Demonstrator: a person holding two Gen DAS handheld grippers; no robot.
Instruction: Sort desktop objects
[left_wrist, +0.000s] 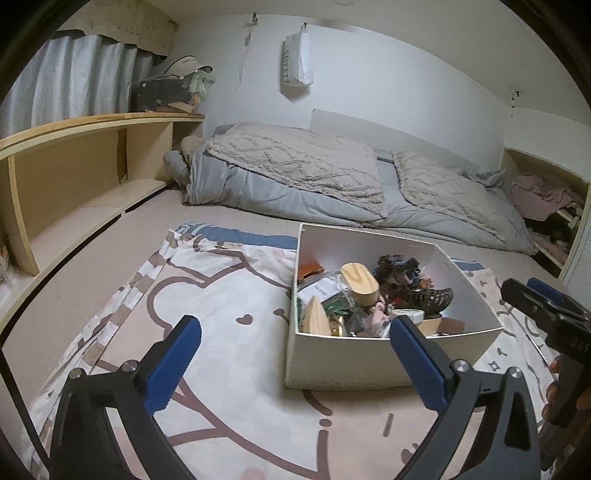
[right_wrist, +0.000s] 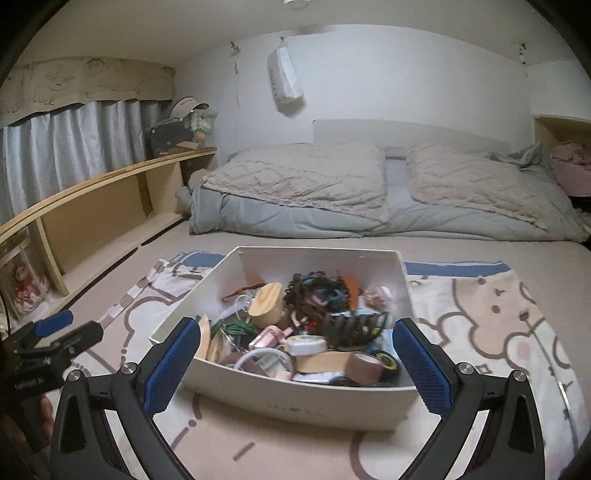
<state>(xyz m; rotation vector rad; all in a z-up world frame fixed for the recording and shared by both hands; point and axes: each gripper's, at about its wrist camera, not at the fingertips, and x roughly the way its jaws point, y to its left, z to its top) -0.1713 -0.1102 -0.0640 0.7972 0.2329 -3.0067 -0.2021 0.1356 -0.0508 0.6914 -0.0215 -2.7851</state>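
The left gripper (left_wrist: 295, 354) stood wide apart and empty; the white box (left_wrist: 373, 358) of jumbled objects lay at two o'clock. The right gripper (right_wrist: 295, 354), apart and empty too, had the box at twelve o'clock on the cartoon cloth (right_wrist: 498, 314).

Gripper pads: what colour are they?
Blue, textured pads on black arms; clearest in the right wrist view.

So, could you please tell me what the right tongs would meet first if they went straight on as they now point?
Probably the near wall of the white box, which lies between the open right tongs; depth is hard to judge.
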